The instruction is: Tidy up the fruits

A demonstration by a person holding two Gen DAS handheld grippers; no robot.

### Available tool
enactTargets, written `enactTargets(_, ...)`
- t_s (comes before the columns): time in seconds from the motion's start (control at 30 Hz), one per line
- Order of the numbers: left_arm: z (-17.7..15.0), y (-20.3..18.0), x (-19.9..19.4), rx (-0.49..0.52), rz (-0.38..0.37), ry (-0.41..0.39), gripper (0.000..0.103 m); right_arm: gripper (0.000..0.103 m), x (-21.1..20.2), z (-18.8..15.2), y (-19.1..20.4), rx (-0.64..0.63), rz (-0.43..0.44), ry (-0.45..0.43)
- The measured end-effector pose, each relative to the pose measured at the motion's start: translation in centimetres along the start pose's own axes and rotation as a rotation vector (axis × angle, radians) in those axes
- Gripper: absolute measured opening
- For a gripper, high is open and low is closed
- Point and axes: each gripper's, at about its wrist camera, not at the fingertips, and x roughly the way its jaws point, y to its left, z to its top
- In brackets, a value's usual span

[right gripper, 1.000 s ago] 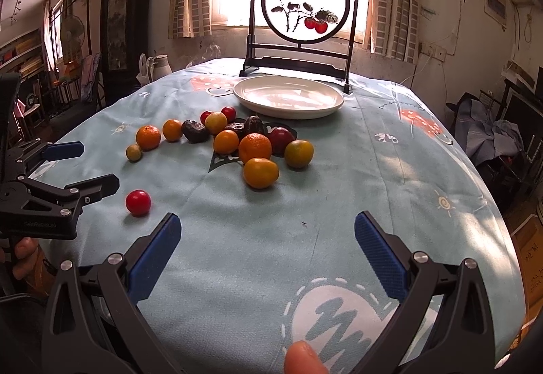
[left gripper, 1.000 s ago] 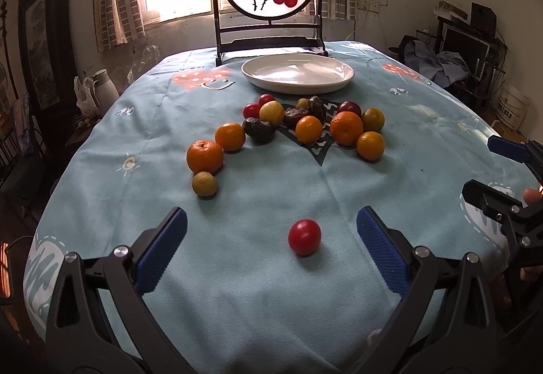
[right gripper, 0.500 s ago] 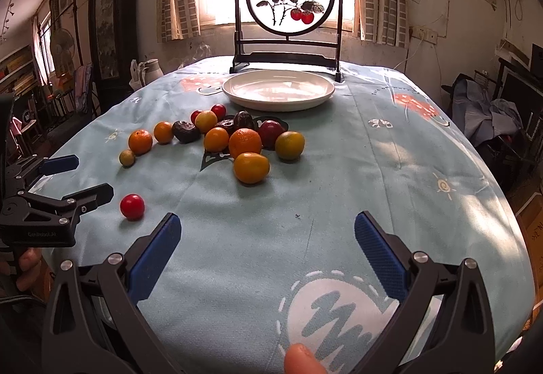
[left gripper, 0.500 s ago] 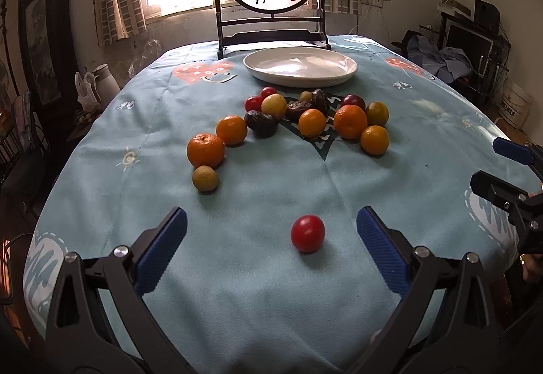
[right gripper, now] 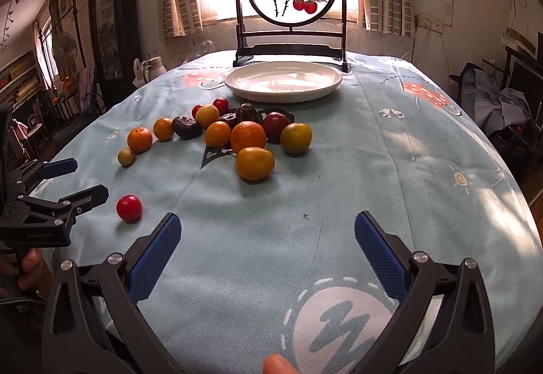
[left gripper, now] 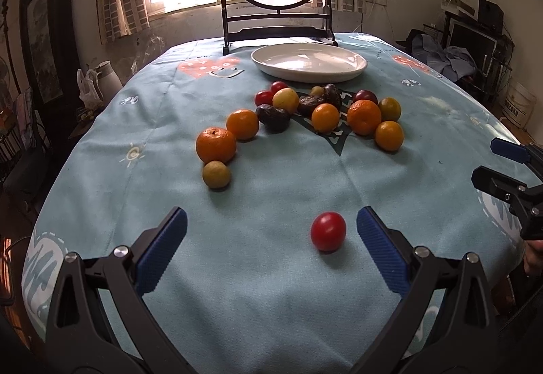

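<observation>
Small round red tomato (left gripper: 328,231) alone on the light blue tablecloth (left gripper: 254,289), near edge, between the spread fingers of the left gripper (left gripper: 271,233), close to the right finger.
Right gripper (right gripper: 266,235) wide open, empty. Mixed fruit cluster (left gripper: 305,116) farther back, possibly touching; white oval plate (left gripper: 309,63) beyond.

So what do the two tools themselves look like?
Both match: the left tool and right tool have black plastic frames with triangular cutouts, silver round bolts, and ribbed blue pads on the fingers. Small white lettering marks the left tool's body. A bare fingertip shows below.
</observation>
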Motion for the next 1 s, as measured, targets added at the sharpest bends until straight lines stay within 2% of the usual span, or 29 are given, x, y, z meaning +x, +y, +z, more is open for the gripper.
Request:
enactTargets(0.33,-0.2,-0.1,1.0,0.012,-0.015,0.015,0.101,0.102,1.1,1.0,0.6,-0.037,0.005,0.015)
enactTargets(0.57,-0.6,0.0,1.9,0.038,-0.057,0.033,0.101,0.101,4.5,3.2,0.8,-0.080,0.000,0.063)
enactTargets(0.67,-0.7,0.3,2.1,0.048,-0.079,0.035,0.101,0.096,6.4,4.0,0.7,-0.096,0.018,0.097)
enactTargets(0.83,-0.9,0.8,2.6,0.042,-0.122,0.046,0.101,0.081,9.4,4.6,0.7,-0.098,0.085,0.186)
enactTargets(1.0,-1.2,0.6,2.8,0.058,-0.144,0.052,0.101,0.076,11.2,4.9,1.1,-0.111,0.139,0.243)
